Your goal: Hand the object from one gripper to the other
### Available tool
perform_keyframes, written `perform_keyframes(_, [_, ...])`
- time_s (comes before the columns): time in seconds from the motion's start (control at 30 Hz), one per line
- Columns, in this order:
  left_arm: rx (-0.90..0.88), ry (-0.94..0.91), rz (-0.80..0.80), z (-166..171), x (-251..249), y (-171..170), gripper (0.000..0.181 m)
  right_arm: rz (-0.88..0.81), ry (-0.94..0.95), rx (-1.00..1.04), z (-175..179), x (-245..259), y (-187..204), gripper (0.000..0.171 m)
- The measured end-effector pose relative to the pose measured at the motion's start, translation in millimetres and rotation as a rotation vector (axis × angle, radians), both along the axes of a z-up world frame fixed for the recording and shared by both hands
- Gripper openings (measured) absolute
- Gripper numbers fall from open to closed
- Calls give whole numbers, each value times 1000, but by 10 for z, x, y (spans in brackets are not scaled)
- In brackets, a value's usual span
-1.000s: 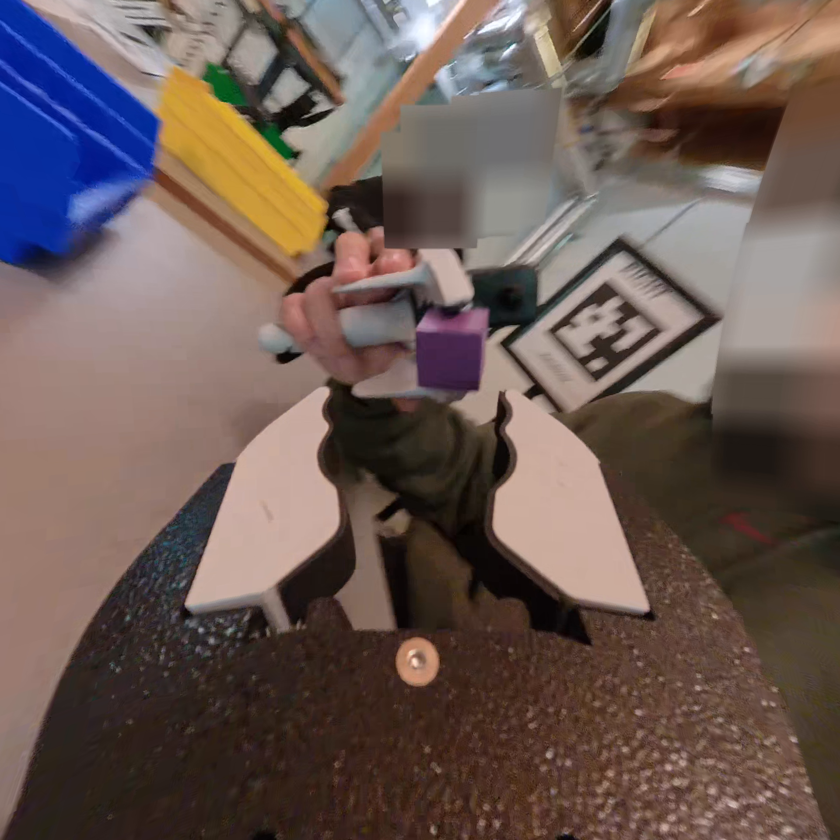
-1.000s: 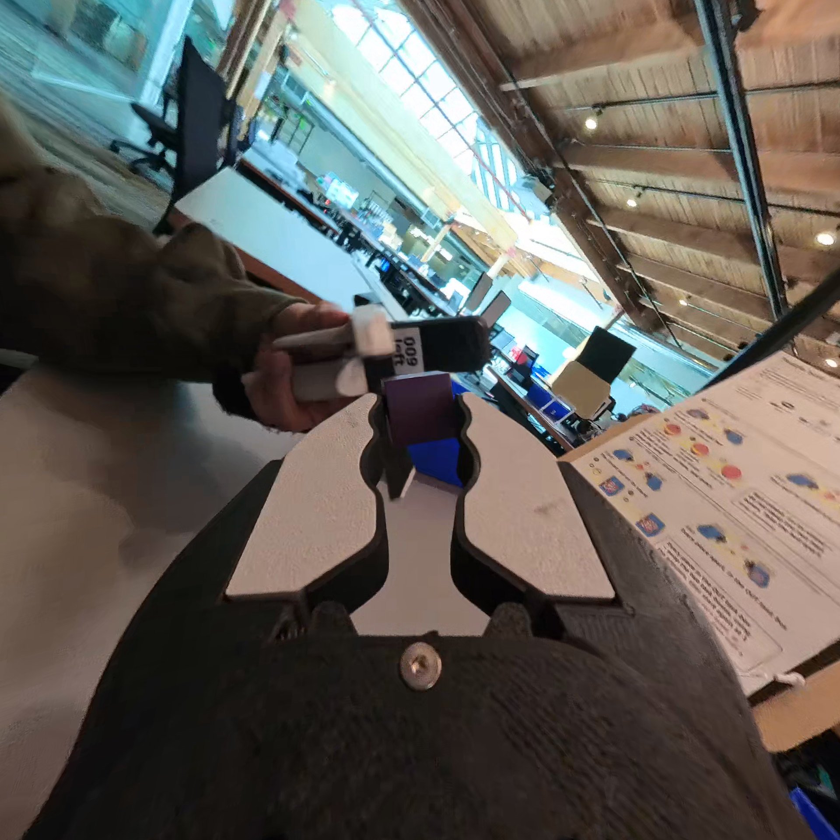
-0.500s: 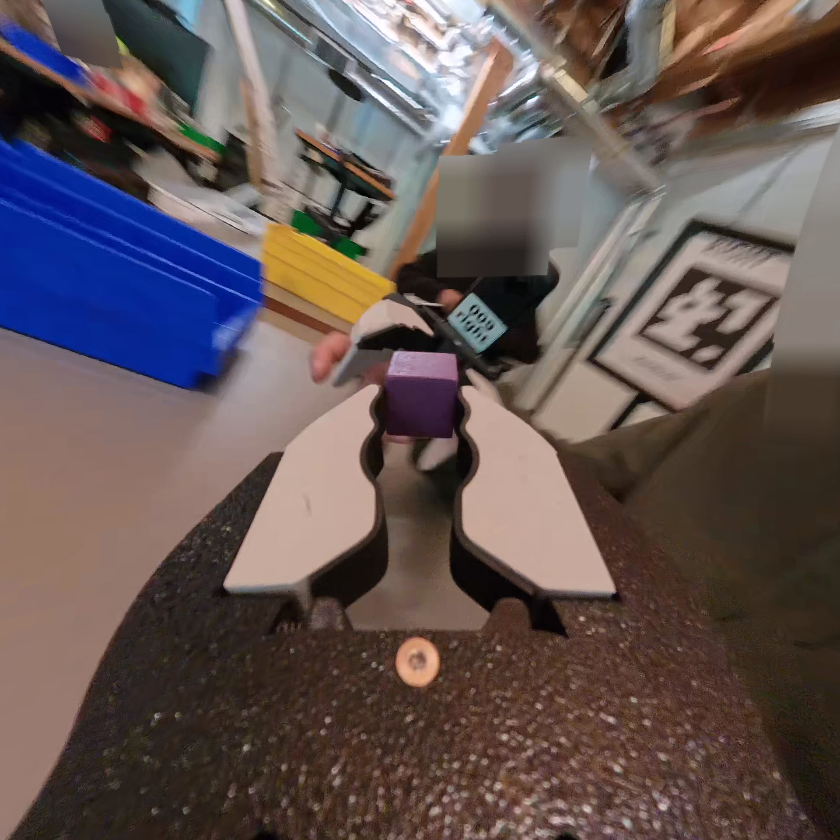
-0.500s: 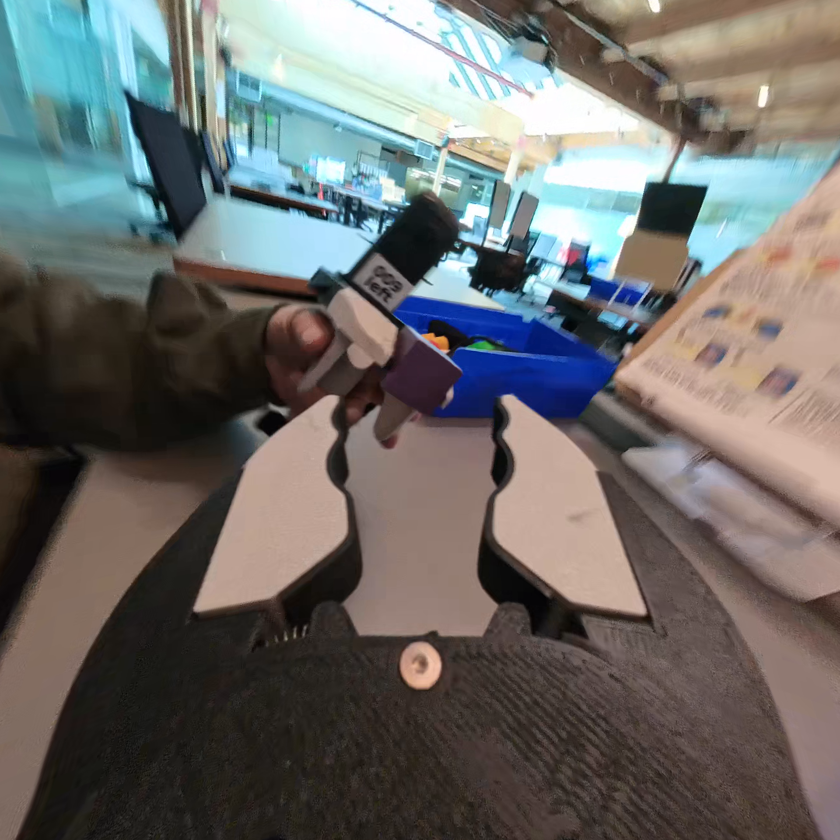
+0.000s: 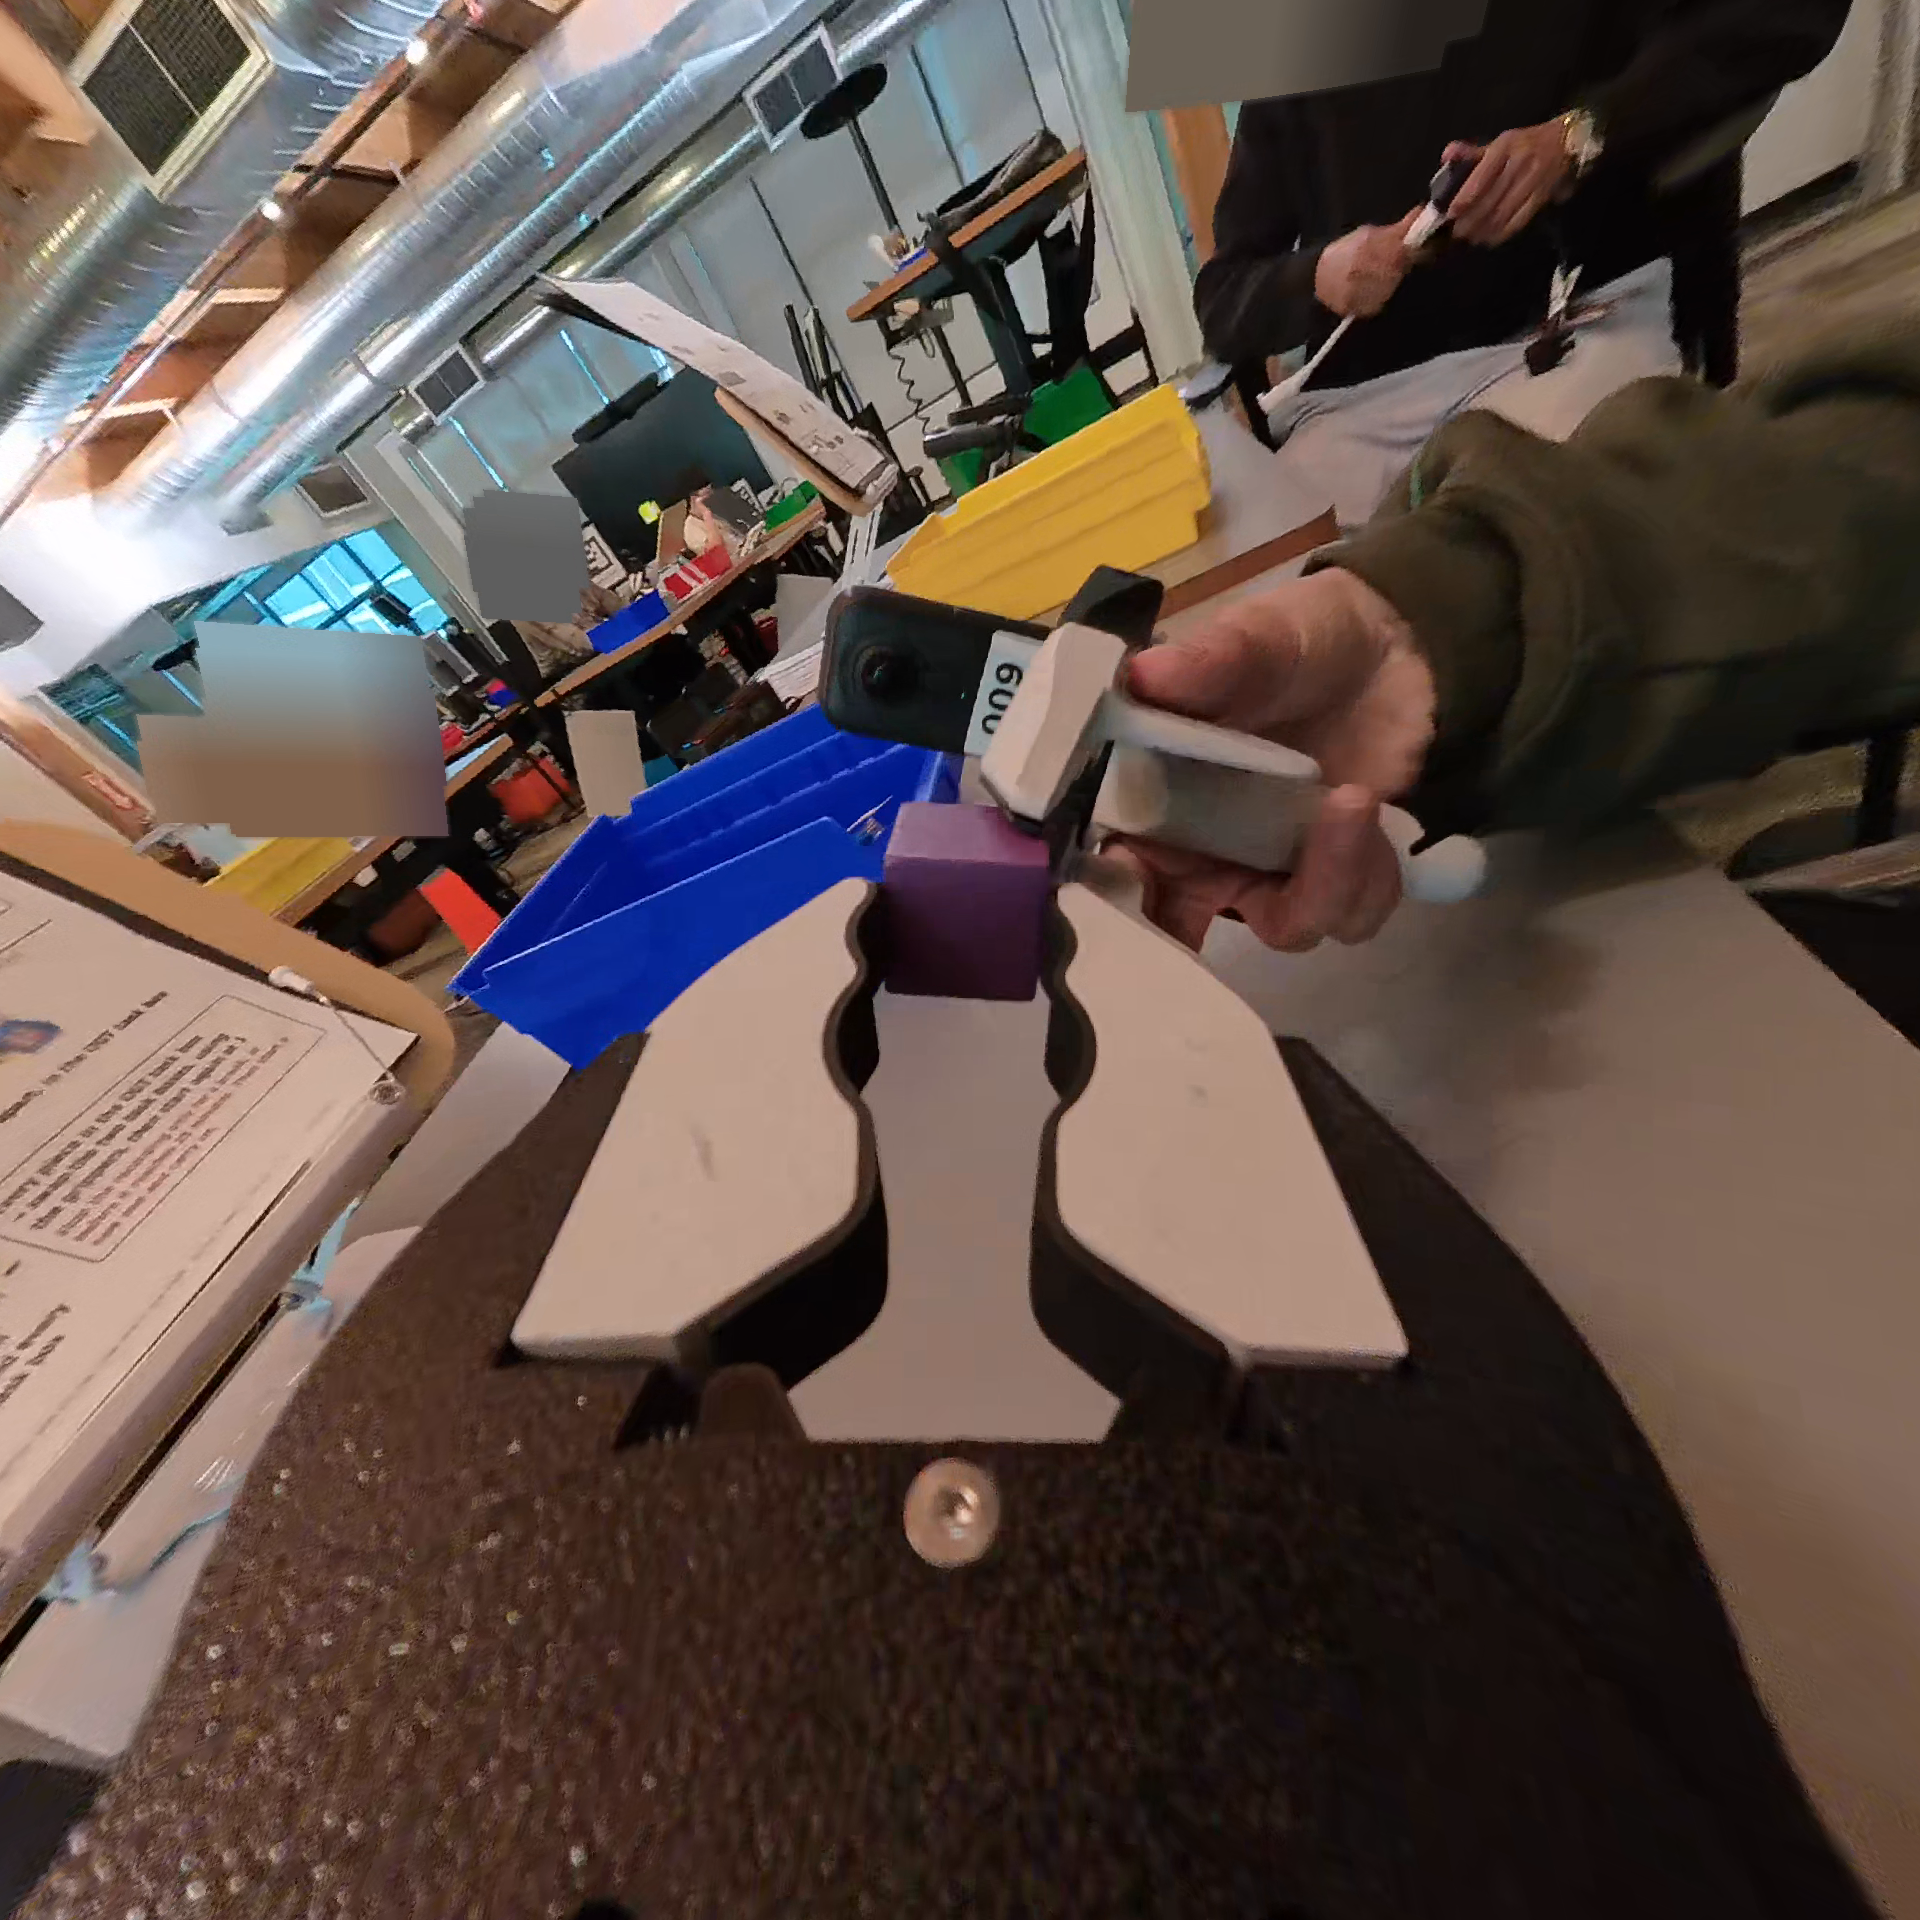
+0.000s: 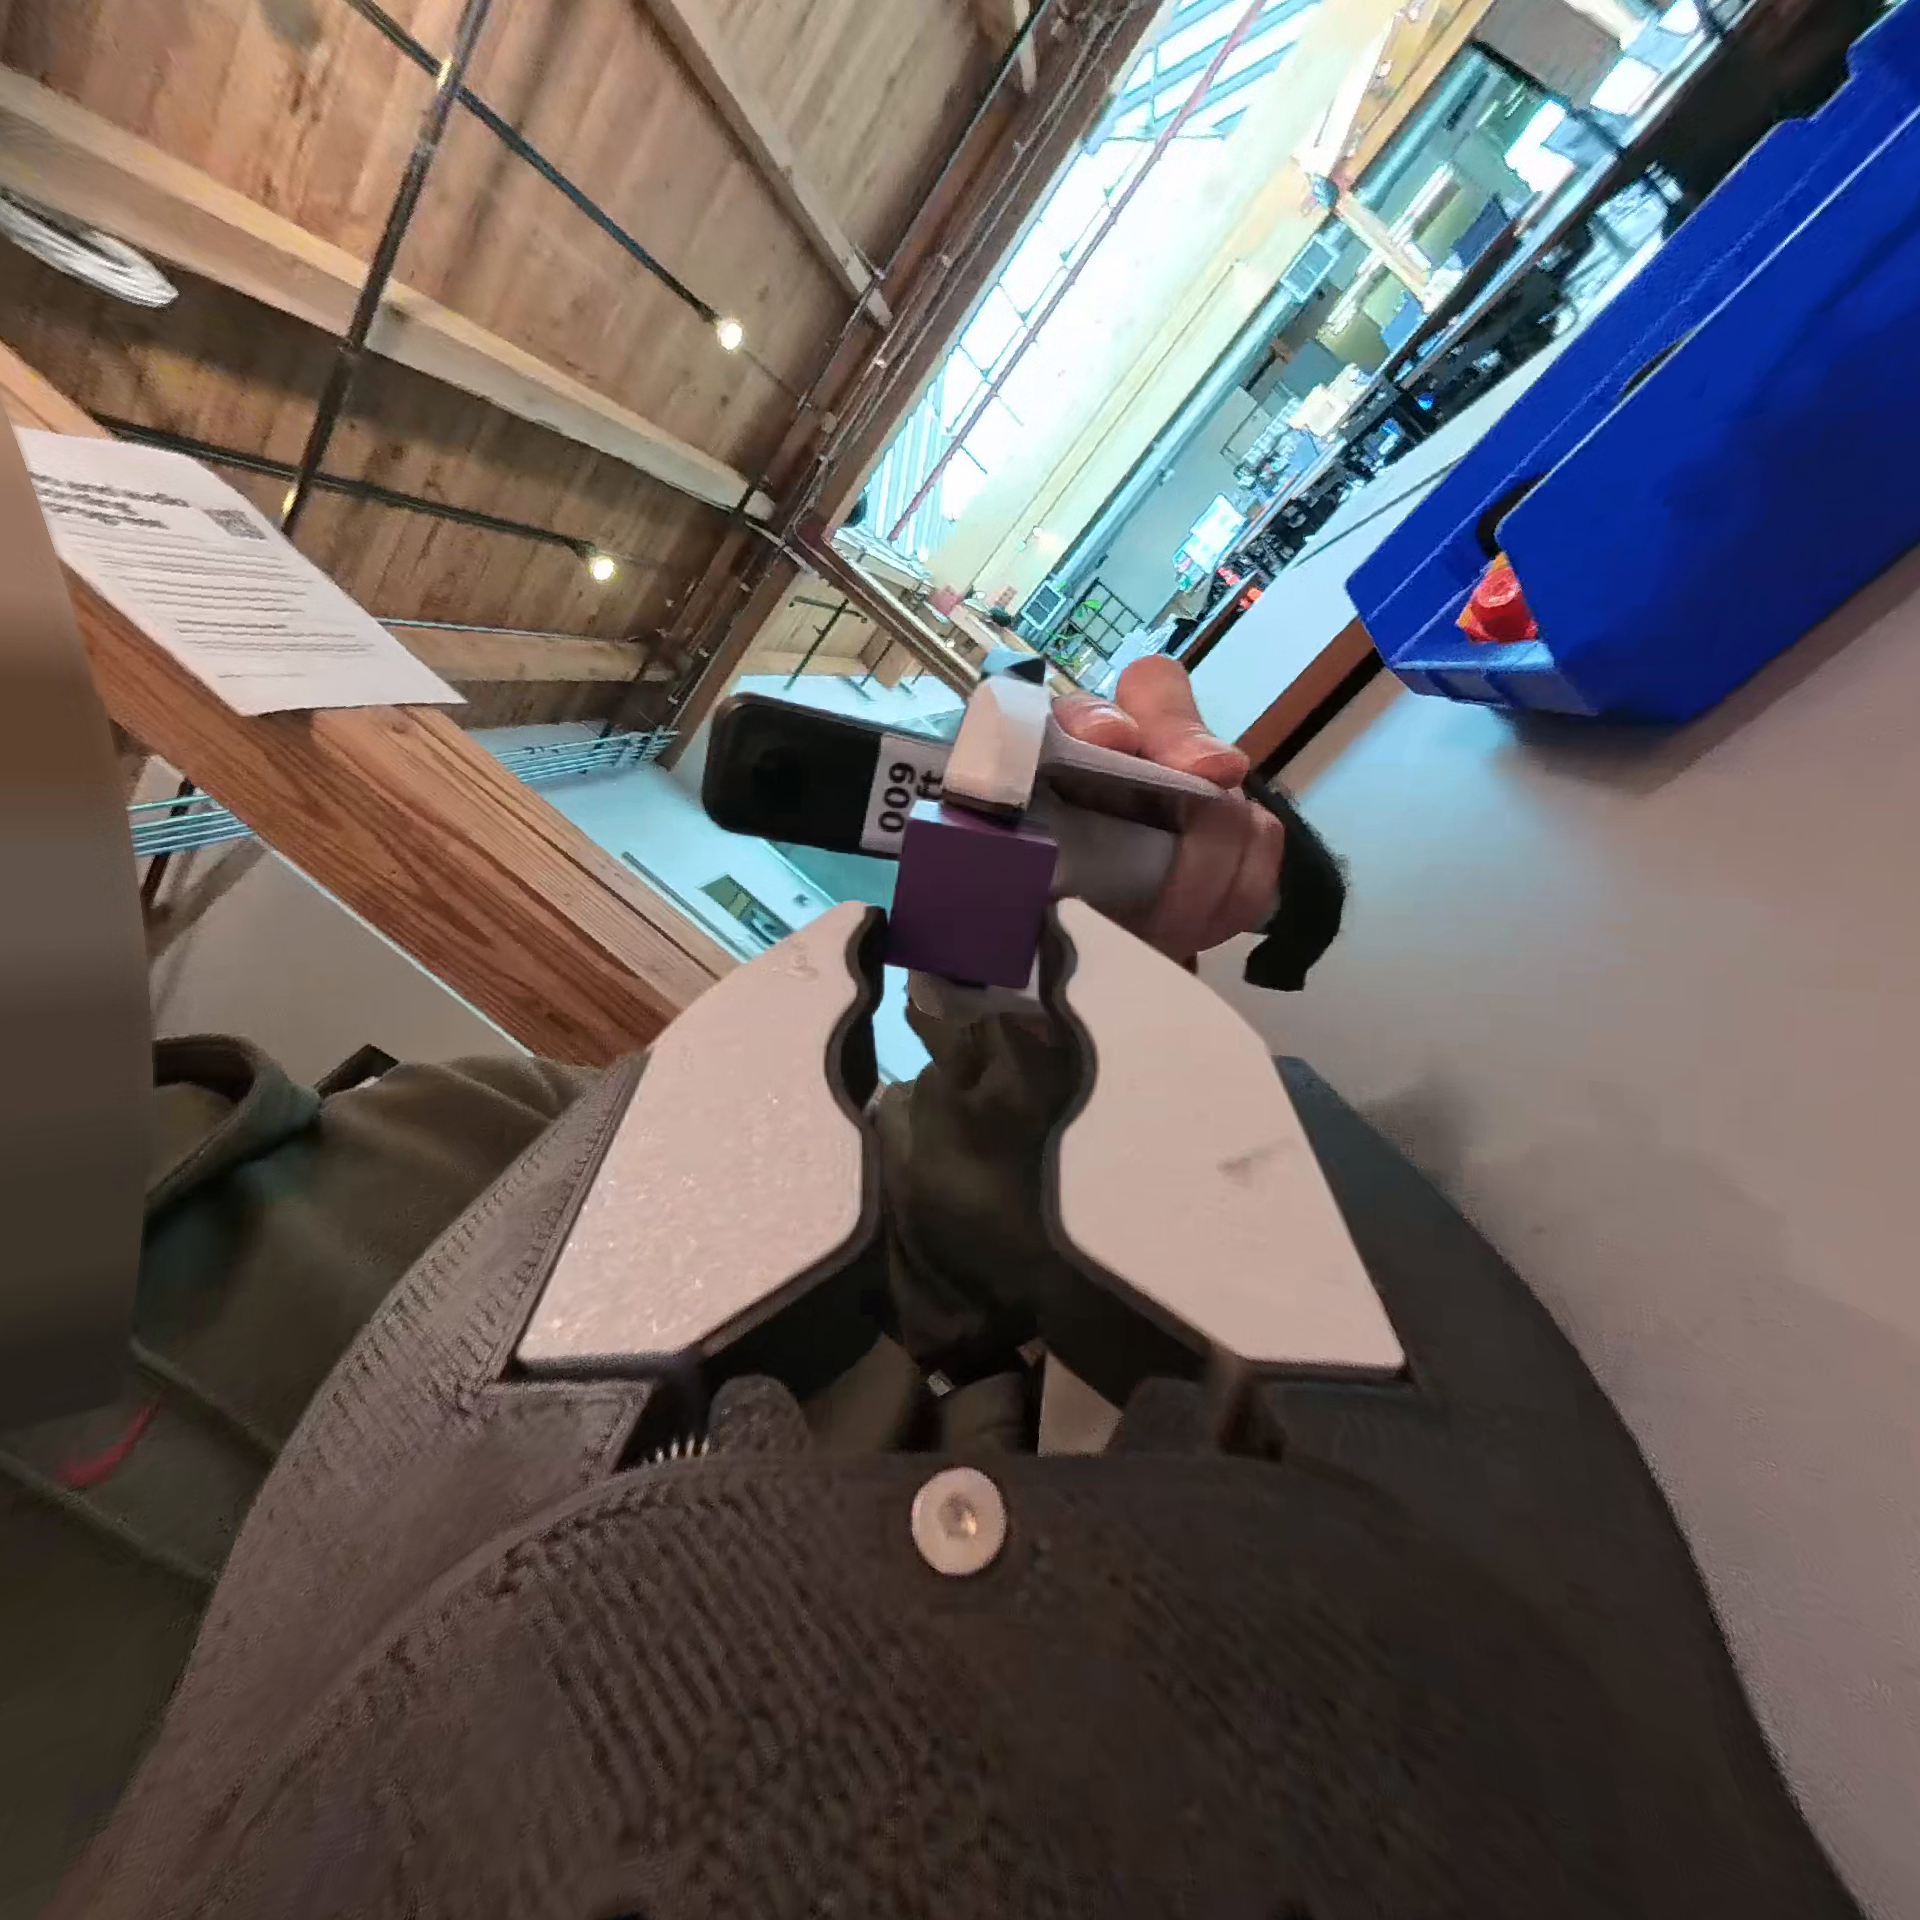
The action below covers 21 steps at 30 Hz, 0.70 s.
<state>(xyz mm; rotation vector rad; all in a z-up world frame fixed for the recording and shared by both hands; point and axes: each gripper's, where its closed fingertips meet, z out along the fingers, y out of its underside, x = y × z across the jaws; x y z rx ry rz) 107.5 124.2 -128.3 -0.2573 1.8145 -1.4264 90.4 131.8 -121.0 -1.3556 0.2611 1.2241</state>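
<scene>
Both tongs meet at the purple cube: left gripper has its fingertips pressed against the cube's two sides, and right gripper flanks the same cube just as tightly in its own view. Each seems clamped on it (which one bears the load I cannot tell). Judging by this, the handover is midway: one must let go. A blue bin sits far left.

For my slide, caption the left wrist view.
Purple cube held between the left hand-held gripper tips, right hand-held gripper also gripping it, above a grey table.
</scene>
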Motion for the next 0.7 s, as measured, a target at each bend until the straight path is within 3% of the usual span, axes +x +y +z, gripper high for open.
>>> perform_keyframes(0.1, [26, 8, 17, -28, 6, 9, 29, -25, -111, 22, -22, 12, 6, 28])
perform_keyframes(0.2, [-9, 98, 45, -71, 39, 36, 44, -174, -383, 16, -113, 156, 33, 28])
perform_keyframes(0.3, [-166, 267, 95, -20, 124, 88, 62, -385, -821, 29, -131, 347, -3, 27])
perform_keyframes(0.43, [-333, 552, 241, -110, 261, 164, 61, -588, -1528, 16, -194, 493, -59, 28])
perform_keyframes(0.53, [-326, 695, 233, -265, 228, 71, 59, -605, -1854, -47, -271, 536, -47, 28])
perform_keyframes(0.7, [-333, 744, 266, -343, 243, 35, 45, -531, -2173, -109, -444, 500, 15, 27])
